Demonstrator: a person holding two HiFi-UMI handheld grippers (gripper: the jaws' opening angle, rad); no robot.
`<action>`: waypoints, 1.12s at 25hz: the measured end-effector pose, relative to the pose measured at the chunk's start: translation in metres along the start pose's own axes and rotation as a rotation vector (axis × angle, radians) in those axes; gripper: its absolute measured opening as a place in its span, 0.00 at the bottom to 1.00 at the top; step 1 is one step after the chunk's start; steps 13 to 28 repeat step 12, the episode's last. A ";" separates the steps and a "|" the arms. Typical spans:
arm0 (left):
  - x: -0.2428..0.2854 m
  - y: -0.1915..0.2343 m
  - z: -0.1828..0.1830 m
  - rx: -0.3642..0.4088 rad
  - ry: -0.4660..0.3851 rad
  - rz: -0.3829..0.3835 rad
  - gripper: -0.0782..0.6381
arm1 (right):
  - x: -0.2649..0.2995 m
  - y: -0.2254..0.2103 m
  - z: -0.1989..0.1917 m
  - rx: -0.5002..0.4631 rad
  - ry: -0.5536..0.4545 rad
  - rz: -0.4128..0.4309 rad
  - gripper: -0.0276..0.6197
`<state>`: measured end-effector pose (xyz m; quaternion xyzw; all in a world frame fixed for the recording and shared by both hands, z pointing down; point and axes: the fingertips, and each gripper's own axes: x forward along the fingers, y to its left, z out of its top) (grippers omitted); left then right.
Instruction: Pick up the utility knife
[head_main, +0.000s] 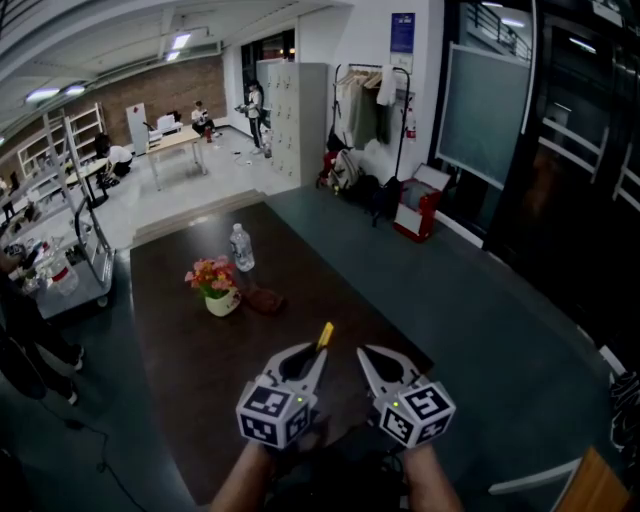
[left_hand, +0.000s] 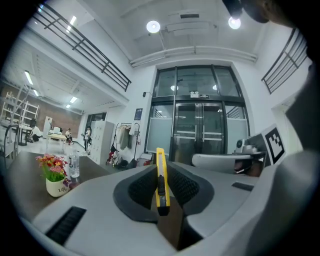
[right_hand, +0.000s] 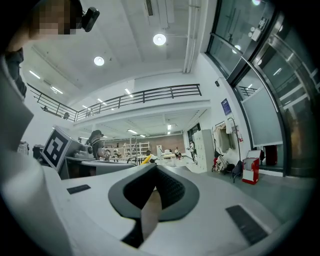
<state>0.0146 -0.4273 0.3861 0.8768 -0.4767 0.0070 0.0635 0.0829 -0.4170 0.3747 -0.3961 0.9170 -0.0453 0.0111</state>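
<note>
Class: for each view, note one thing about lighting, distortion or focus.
Head view: dim, the table nearly black. Left gripper view: fisheye circle with black corners, ceiling light glaring, utility knife sharp. Right gripper view: railing bowed by the lens.

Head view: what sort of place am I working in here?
Likely a shared workshop or lab hall: grey metal lockers, a clothes rack hung with coats, and a workbench with people nearby at the back.
</note>
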 end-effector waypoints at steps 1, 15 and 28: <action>0.000 0.000 0.000 0.000 0.000 0.000 0.20 | 0.000 0.000 0.000 0.000 0.001 -0.001 0.06; 0.006 0.004 -0.007 -0.016 0.007 -0.014 0.20 | 0.005 -0.005 -0.002 -0.003 0.015 -0.025 0.06; 0.006 0.004 -0.007 -0.016 0.007 -0.014 0.20 | 0.005 -0.005 -0.002 -0.003 0.015 -0.025 0.06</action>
